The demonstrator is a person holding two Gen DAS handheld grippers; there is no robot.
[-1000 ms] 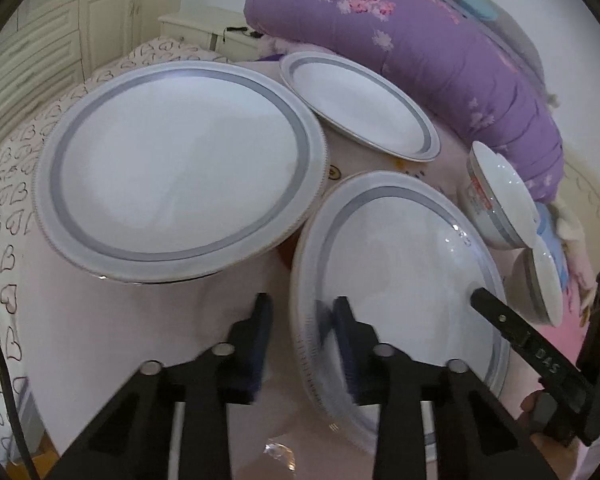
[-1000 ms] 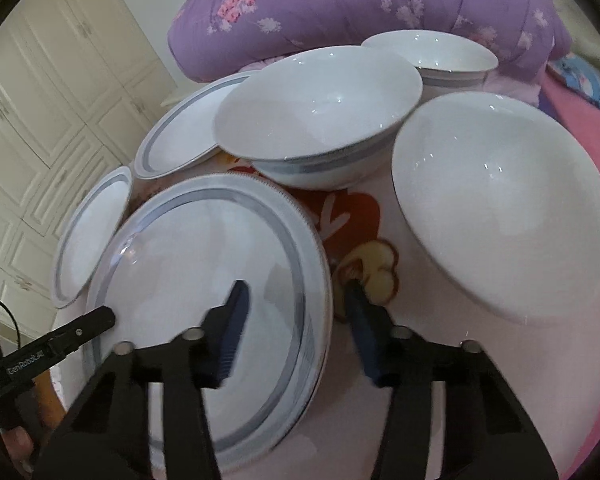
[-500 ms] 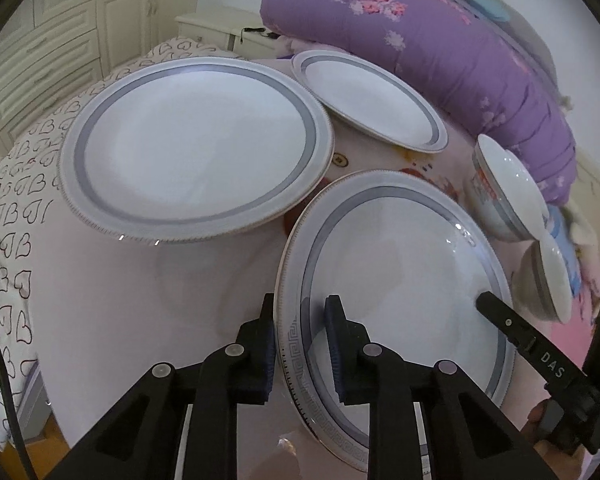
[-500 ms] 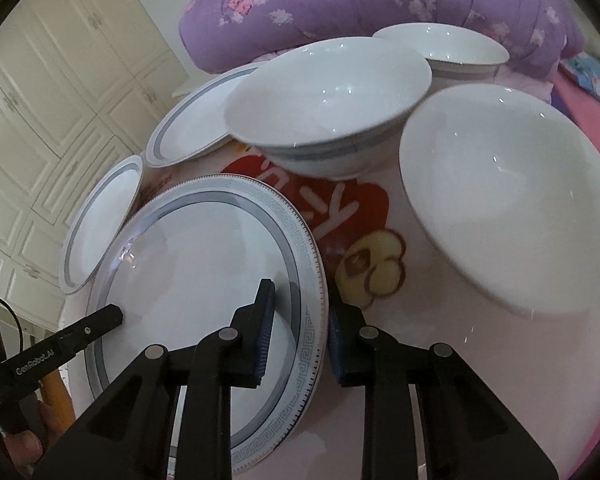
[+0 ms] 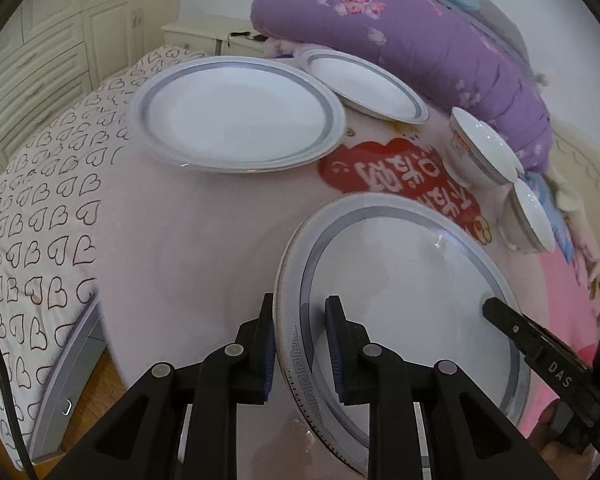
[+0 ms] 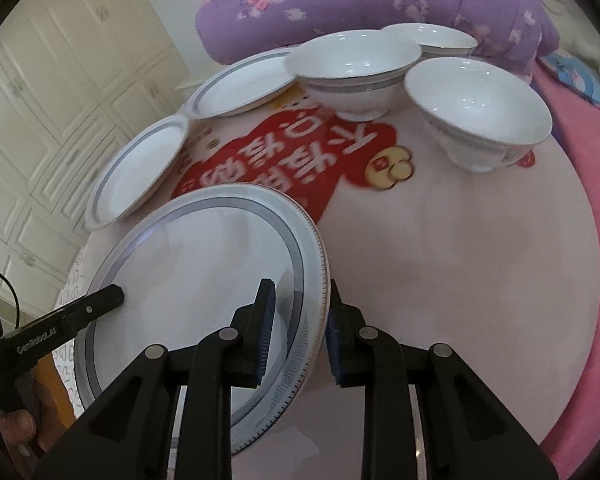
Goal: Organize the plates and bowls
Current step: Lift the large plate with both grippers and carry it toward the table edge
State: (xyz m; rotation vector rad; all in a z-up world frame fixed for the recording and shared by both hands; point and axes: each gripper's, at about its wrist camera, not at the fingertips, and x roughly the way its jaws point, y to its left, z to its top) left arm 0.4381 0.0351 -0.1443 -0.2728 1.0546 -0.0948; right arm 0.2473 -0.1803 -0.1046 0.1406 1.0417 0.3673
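The left gripper (image 5: 300,344) is closed on the near left rim of a big plate (image 5: 404,304). One pad is under the rim and one is on top. The right gripper (image 6: 296,332) is closed on the other side of the same plate (image 6: 188,280), so both tongs hold it together. The plate is white with a grey ring and a tiny key pattern on its edge. It looks lifted a little above the pink cloth (image 5: 188,248), tipped to one side.

Just past the plate, the cloth has a big red patch with white writing (image 6: 284,156).

Farther back on the left sit two more plates. The second plate (image 5: 236,114) is large, and the third plate (image 5: 366,84) lies behind it; their rims seem to overlap a little.

On the right stand three white bowls: the near bowl (image 6: 478,114), the middle bowl (image 6: 354,68) and the far bowl (image 6: 432,40).

Behind everything lies a rolled purple quilt (image 5: 400,28) with pink flowers. White cupboards (image 6: 52,92) fill the left side
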